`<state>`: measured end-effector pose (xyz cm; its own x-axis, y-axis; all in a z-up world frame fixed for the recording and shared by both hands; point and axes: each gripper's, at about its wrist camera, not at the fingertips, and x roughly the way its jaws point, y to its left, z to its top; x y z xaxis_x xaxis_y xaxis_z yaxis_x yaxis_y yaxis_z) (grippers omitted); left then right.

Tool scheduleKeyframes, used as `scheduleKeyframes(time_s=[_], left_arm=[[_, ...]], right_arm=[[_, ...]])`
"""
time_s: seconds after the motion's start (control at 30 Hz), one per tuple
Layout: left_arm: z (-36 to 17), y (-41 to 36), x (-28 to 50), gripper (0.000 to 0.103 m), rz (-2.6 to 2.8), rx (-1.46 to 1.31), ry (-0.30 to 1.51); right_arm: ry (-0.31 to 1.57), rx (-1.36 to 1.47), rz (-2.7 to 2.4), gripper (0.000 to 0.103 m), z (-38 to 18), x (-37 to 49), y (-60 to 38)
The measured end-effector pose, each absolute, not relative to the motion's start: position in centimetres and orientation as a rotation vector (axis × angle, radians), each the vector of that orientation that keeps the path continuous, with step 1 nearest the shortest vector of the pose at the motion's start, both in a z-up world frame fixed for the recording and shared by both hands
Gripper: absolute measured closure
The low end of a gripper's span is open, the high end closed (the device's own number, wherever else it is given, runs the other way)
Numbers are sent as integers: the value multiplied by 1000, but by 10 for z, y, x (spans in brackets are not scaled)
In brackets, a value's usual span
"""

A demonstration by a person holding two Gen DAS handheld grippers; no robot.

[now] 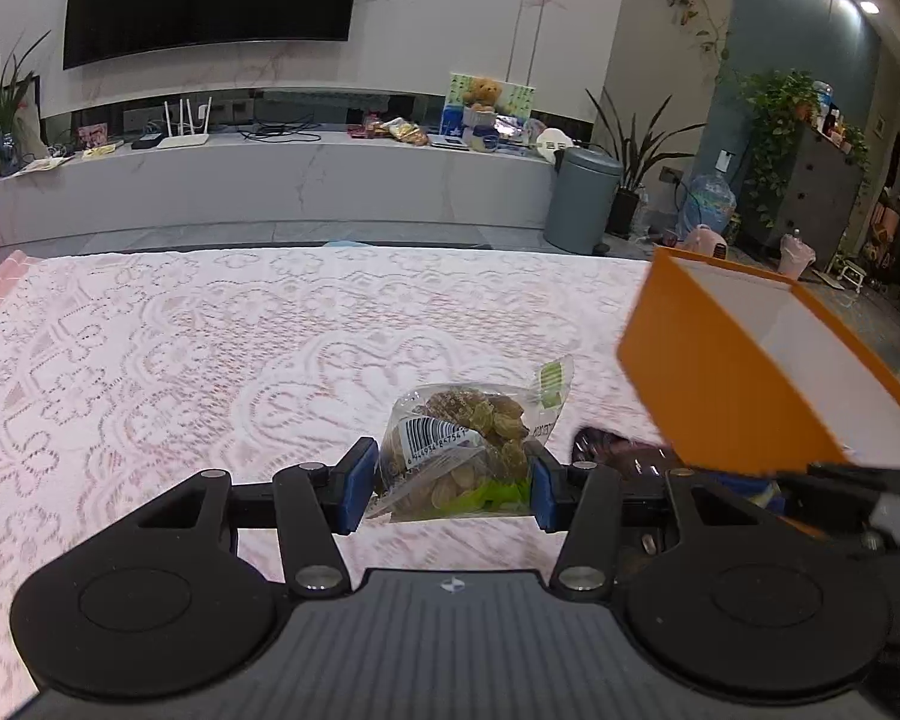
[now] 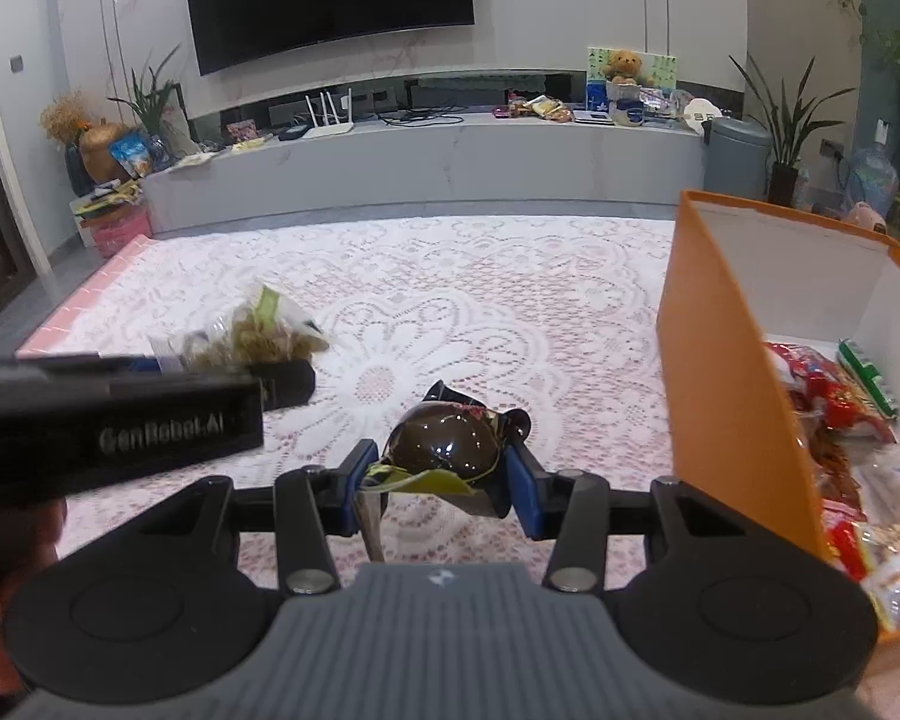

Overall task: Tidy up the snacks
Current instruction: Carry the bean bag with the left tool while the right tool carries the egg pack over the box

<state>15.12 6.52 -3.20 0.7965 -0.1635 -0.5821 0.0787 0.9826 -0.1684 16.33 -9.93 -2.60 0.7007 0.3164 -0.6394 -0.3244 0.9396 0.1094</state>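
Above the lace tablecloth point(image 2: 450, 300), left gripper point(image 1: 453, 483) pinches a raisin bag point(image 1: 468, 450) and right gripper point(image 2: 438, 474) pinches a dark packet point(image 2: 444, 441); transfer underway, next likely release both into the orange box point(image 2: 726, 372).

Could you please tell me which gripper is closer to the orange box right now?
Right. The right gripper holds a dark packet just left of the orange box; the left gripper sits farther left.
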Motion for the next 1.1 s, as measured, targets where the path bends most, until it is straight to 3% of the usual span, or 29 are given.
scheduleKeyframes(time_s=[0.57,0.87,1.1], left_arm=[[36,-1,108,46,-191,-124,563],[55,-65,126,46,-331,-55,541],[51,-120,152,46,-417,66,554]], right_arm=[[582,-59,294,58,56,104,-206],[556,-111,253,58,96,106,-280],[576,-148,242,58,95,122,-322]])
